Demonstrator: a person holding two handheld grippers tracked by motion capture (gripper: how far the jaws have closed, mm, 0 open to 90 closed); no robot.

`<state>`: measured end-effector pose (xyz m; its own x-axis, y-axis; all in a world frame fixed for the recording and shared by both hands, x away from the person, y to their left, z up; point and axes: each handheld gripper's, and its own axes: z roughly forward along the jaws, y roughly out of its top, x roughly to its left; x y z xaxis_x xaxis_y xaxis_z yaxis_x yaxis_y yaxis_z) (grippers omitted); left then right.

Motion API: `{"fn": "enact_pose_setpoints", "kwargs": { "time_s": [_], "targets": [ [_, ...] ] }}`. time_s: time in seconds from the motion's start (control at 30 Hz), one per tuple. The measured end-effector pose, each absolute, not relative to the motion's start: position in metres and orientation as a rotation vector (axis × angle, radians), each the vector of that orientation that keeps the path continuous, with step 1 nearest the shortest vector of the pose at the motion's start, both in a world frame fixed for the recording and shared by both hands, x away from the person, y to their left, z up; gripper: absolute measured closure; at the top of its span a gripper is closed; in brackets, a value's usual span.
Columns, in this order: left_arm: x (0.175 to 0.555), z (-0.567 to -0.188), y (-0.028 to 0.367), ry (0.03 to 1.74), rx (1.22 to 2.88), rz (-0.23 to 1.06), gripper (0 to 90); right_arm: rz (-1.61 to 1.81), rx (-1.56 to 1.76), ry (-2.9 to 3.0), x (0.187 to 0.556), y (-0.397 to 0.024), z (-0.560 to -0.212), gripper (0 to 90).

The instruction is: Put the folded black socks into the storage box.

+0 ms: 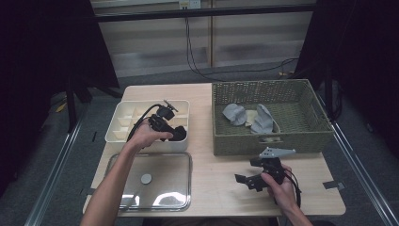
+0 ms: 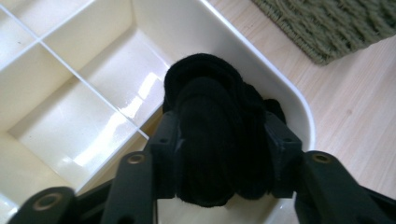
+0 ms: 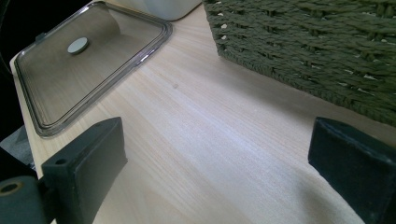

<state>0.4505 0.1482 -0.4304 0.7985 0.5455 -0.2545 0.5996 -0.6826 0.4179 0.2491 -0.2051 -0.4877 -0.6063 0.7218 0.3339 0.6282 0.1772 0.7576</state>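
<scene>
The rolled black sock (image 2: 212, 140) sits between the jaws of the left tool (image 1: 170, 132), low and centre in the left gripper view, hanging over the corner compartment of the cream divided box (image 2: 285, 88). The pads flank it closely, yet the roll bulges freely past them; I would judge the grip loosened and the sock about to drop, though I cannot tell for certain whether the pads still press on it. That corner cell lies nearest the wicker basket (image 1: 270, 115), which makes for a short carry from one to the other.

In the high view the box lies left of centre, and the basket at upper right still holds grey socks (image 1: 235, 114), presumably next in line. The clear lid (image 1: 155, 181) lies flat at the lower left, set aside so the compartments stay reachable. The right tool (image 1: 248, 180) waits at lower right, just above the wooden surface (image 3: 224, 154), its jaws spread wide and holding nothing, likely parked until the next pick.
</scene>
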Motion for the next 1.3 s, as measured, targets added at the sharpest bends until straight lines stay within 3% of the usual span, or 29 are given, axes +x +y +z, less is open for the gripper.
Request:
{"fn": "enact_pose_setpoints", "kwargs": {
  "time_s": [0.1,0.5,0.83,0.97,1.3],
  "targets": [
    [0.449,-0.426,0.156,0.878,2.480,-0.125,40.4,1.419,1.342,2.331,0.249,-0.205,-0.488,3.8],
    [0.436,-0.422,0.185,0.892,2.309,-0.001,24.8,1.420,1.339,2.340,0.251,-0.204,-0.488,3.8],
    [0.414,-0.415,0.215,0.916,2.128,0.042,30.1,1.410,1.349,2.306,0.252,-0.206,-0.487,3.8],
    [0.402,-0.415,0.221,0.897,2.128,0.079,34.3,1.399,1.351,2.305,0.252,-0.205,-0.486,6.4],
    [0.374,-0.413,0.231,0.879,2.112,0.100,34.4,1.398,1.373,2.301,0.252,-0.206,-0.484,6.6]
  ]
}}
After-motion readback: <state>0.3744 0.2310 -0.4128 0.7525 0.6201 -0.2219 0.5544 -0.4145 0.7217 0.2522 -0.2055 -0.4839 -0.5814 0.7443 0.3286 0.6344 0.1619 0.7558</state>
